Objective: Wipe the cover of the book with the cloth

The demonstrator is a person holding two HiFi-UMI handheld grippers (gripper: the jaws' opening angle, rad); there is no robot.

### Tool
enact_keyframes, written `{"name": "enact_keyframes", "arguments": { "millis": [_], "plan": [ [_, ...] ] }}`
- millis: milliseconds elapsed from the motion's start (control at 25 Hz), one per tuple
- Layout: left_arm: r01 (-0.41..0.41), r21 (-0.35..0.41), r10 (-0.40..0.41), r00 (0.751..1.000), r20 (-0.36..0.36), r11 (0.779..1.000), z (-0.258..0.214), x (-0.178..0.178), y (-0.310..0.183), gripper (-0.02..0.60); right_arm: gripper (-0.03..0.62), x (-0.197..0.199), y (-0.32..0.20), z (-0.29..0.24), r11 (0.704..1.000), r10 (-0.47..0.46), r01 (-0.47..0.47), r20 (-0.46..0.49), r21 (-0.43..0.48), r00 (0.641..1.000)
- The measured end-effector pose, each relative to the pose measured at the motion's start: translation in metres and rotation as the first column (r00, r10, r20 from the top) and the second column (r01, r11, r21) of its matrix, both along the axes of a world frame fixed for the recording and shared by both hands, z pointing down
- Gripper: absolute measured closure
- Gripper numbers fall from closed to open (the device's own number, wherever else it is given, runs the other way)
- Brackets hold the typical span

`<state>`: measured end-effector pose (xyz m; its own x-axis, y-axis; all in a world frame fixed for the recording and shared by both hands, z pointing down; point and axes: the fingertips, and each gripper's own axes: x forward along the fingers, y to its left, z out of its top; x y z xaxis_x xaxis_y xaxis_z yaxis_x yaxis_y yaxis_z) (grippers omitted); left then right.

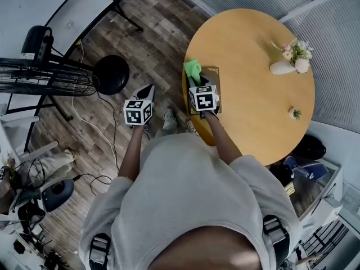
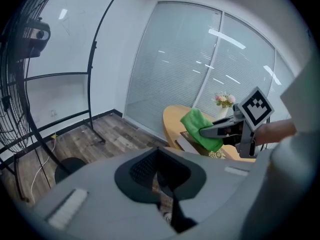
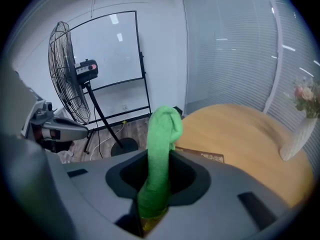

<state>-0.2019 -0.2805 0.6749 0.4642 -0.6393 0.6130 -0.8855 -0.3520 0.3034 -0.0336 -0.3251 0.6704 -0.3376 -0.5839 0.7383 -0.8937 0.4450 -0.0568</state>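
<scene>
Jaws: right gripper (image 3: 156, 179) pinching cloth (image 3: 163, 134), book (image 1: 215, 76) below in head view; left gripper (image 2: 161, 180) seemingly pressed together.

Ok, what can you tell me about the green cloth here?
The green cloth is soft, fleecy-looking fabric, bunched into a fold and clamped in the right gripper. Its free end sticks out past the jaws, over the brown book at the round wooden table's near edge; whether it touches the cover is unclear.
</scene>
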Motion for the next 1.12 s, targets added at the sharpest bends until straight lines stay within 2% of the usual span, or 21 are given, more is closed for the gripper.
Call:
{"name": "enact_keyframes", "arguments": {
  "millis": [360,1120],
  "plan": [
    [0.014,-0.009,-0.014,1.000,0.002,1.000,0.004,-0.008,0.001,0.574,0.490,-0.006,-0.001,0.029,0.997,-0.002,0.000,-0.027,-0.071,1.000],
    [0.006,-0.004,-0.006,1.000,0.006,1.000,0.002,0.010,-0.002,0.574,0.490,0.007,-0.005,0.037,0.995,0.009,-0.010,-0.018,-0.097,1.000]
  ]
}}
